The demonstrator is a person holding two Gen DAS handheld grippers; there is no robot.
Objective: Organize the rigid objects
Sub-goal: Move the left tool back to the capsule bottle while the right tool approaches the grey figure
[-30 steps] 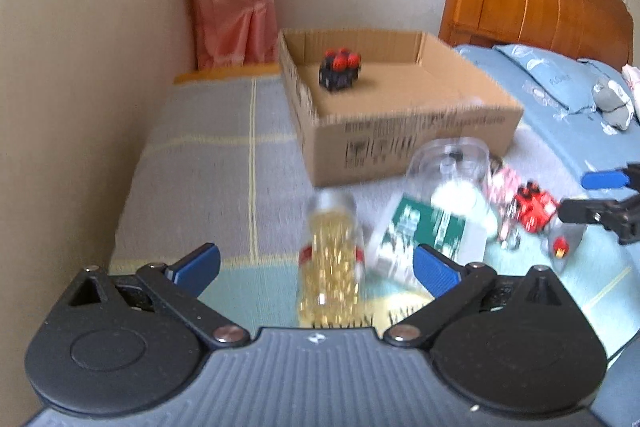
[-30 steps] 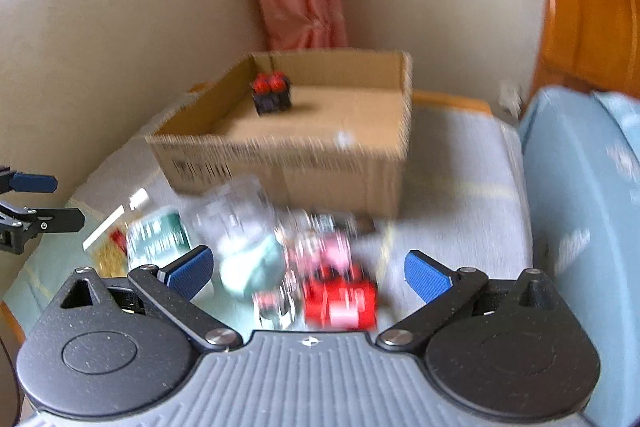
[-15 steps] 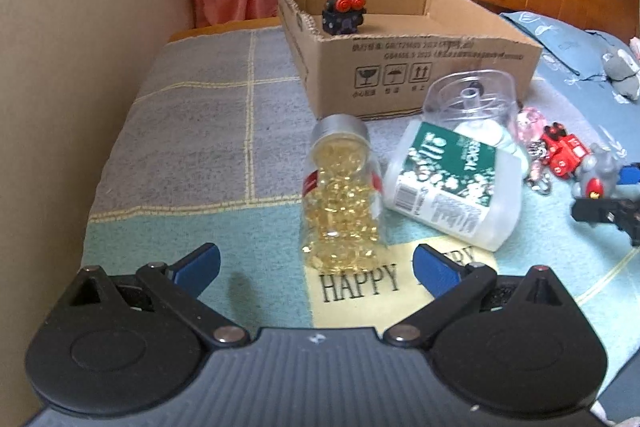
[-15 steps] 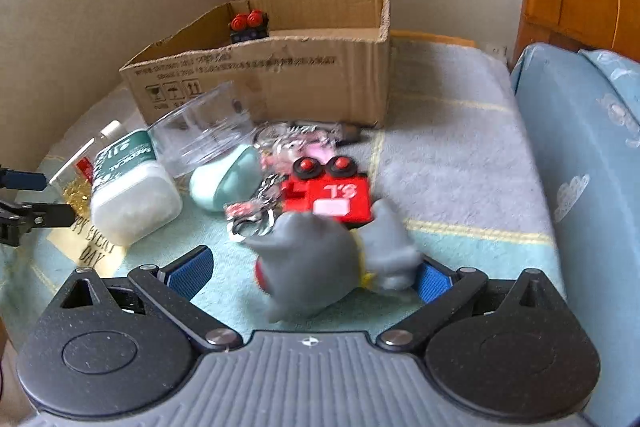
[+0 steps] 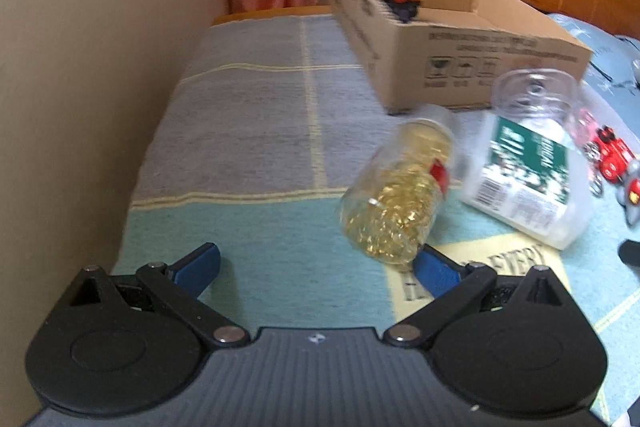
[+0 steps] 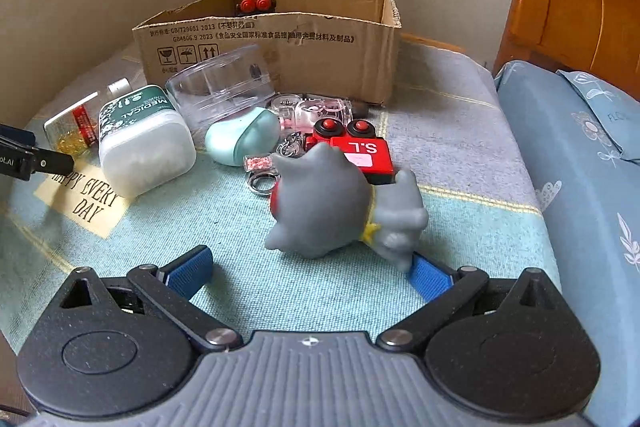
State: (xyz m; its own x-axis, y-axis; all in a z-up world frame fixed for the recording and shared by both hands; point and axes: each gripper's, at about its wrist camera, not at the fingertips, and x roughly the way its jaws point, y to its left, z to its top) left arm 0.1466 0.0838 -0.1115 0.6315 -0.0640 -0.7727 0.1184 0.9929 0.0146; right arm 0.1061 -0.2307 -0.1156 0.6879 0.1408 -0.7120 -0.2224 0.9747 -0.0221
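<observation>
My right hand-held gripper [image 6: 310, 269] is spread wide and holds nothing; the grey cat figure [image 6: 344, 205] lies on the blanket [image 6: 160, 227] between its blue fingers [image 6: 430, 279], nearer the right one, which seems to touch it, though I cannot be sure. Just beyond sit the red toy car [image 6: 356, 151], a keyring [image 6: 260, 183] and a mint case [image 6: 242, 137], with the cardboard box [image 6: 280, 47] behind them, one black-and-red toy [image 6: 256, 5] already inside. My left hand-held gripper [image 5: 316, 269] is likewise released, off to the side of the capsule bottle [image 5: 400, 203], whose base rests by its right finger; the white medical jar [image 5: 528, 179] lies beside that. I judge I'm at the approach step for both. Next I'd centre each over its item, squeeze, then carry it to the box.
</observation>
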